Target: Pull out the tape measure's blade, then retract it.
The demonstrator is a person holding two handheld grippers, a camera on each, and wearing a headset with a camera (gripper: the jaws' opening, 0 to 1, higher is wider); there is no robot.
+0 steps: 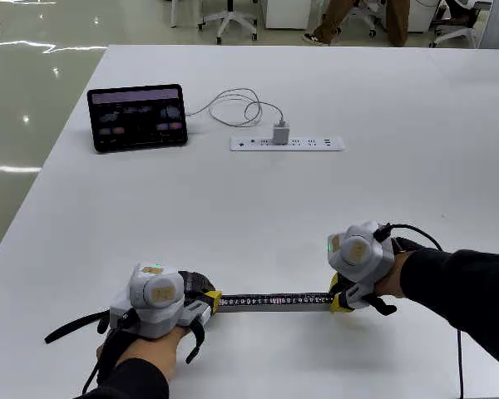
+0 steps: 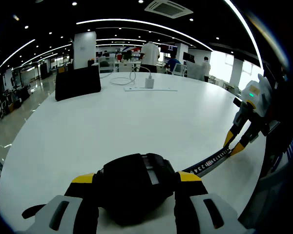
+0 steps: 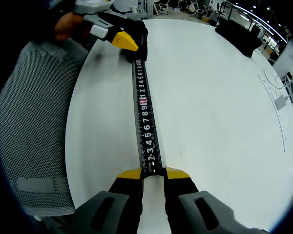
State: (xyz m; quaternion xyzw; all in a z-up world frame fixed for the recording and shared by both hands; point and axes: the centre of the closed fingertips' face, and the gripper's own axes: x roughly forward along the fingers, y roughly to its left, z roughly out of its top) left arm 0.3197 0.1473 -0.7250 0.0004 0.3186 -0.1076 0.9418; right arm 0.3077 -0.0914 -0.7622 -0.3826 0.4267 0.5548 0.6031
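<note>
Stretched over the bench [image 1: 316, 208]: tape measure blade [image 3: 145, 131].
Clamped at case [image 2: 136, 190] by left gripper [image 2: 136, 177], at tip by right gripper [image 3: 153, 173]; numerals [image 3: 144, 102] legible in right gripper view.

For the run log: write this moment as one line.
phase: blade extended | left hand-held gripper: shut on tape measure case | right hand-held gripper: shut on blade end | blade: stretched over table

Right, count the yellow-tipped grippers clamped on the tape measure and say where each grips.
2. The left gripper is shut on the black rounded tape measure case; the right gripper pinches the free end of the black numbered blade. No other seems hidden.
</note>
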